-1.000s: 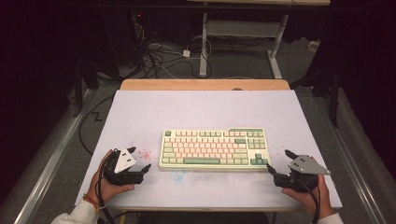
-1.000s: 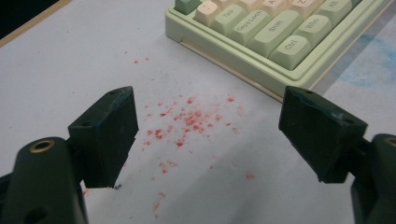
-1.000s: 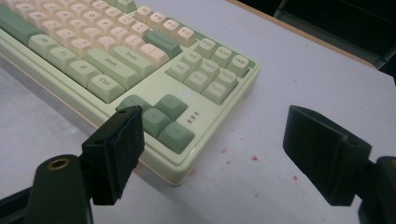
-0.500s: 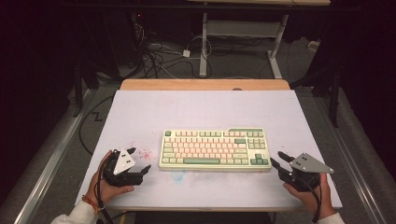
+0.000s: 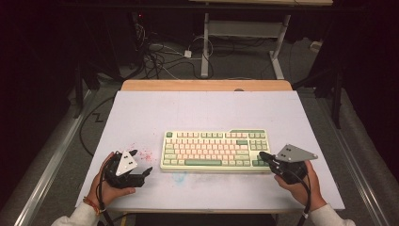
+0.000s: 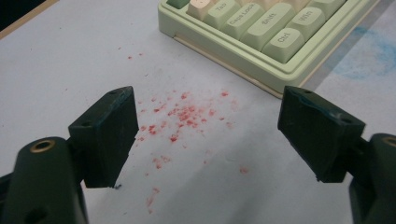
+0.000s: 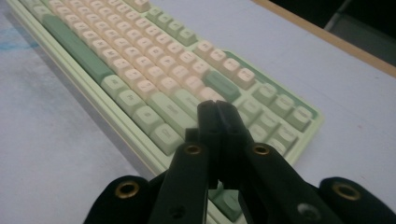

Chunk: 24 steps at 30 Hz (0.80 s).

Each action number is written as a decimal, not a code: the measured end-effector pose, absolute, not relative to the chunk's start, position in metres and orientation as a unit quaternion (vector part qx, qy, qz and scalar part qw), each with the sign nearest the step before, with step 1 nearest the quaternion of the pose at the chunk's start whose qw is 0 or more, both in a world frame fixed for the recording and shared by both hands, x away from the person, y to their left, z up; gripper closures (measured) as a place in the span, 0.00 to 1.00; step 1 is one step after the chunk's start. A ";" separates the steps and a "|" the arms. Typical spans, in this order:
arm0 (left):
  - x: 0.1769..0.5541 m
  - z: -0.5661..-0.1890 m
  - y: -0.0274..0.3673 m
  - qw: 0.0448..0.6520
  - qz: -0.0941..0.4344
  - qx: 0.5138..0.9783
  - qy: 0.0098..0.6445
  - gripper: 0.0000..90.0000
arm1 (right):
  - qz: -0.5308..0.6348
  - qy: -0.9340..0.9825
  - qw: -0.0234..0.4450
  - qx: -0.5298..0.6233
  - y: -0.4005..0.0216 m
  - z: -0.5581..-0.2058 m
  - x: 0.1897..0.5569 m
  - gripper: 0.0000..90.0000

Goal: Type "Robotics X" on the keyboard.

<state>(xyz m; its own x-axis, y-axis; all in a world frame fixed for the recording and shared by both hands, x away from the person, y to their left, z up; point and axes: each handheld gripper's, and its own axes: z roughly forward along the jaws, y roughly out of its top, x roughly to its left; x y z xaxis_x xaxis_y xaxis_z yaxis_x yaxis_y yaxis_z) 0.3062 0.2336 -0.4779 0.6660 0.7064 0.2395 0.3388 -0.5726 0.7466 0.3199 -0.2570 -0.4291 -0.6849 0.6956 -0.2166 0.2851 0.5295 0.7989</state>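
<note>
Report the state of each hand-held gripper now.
Left hand-held gripper: open, holding nothing.
Right hand-held gripper: jaws just closed, shut on nothing, above the keyboard.

Readable text sits on the keyboard (image 6: 261,32) keycaps nearest my left gripper (image 6: 205,135): "Ctrl" (image 6: 283,39) at the keyboard's near corner, "Win" (image 6: 308,19) next along the front row. Behind "Ctrl" is "Shift" (image 6: 268,20), then "Caps Lock" (image 6: 239,21), then "Tab" (image 6: 221,7). In my right gripper view the keycap legends blur, unreadable.
</note>
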 end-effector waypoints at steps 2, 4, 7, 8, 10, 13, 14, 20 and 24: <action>0.306 -0.478 0.233 0.344 0.266 0.845 0.310 0.22 | 0.379 0.841 0.257 0.288 -0.245 -0.430 0.328 1.00; 0.307 -0.478 0.233 0.344 0.266 0.846 0.309 0.22 | 0.374 0.847 0.252 0.282 -0.238 -0.433 0.334 1.00; 0.307 -0.479 0.232 0.343 0.264 0.846 0.310 0.22 | 0.367 0.853 0.247 0.278 -0.232 -0.436 0.340 1.00; 0.307 -0.479 0.232 0.343 0.264 0.847 0.310 0.22 | 0.361 0.858 0.242 0.274 -0.227 -0.439 0.344 1.00; 0.306 -0.478 0.232 0.344 0.263 0.847 0.310 0.22 | 0.355 0.862 0.238 0.271 -0.223 -0.443 0.347 1.00; 0.306 -0.478 0.232 0.345 0.262 0.846 0.310 0.22 | 0.345 0.869 0.232 0.269 -0.218 -0.449 0.351 1.00; 0.307 -0.478 0.232 0.345 0.262 0.846 0.310 0.22 | 0.343 0.870 0.230 0.269 -0.217 -0.451 0.352 1.00; 0.308 -0.479 0.231 0.344 0.261 0.847 0.311 0.22 | 0.338 0.873 0.223 0.272 -0.216 -0.455 0.356 1.00; 0.308 -0.479 0.231 0.343 0.261 0.847 0.310 0.22 | 0.337 0.873 0.224 0.270 -0.216 -0.456 0.357 1.00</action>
<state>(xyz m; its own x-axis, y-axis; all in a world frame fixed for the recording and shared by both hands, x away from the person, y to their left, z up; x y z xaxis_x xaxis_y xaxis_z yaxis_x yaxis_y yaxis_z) 0.3076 0.2313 -0.4786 0.6715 0.7049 0.2284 0.3471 -0.5716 0.7435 0.3565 -0.2161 -0.4563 -0.7533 0.6236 -0.2090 0.3215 0.6264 0.7102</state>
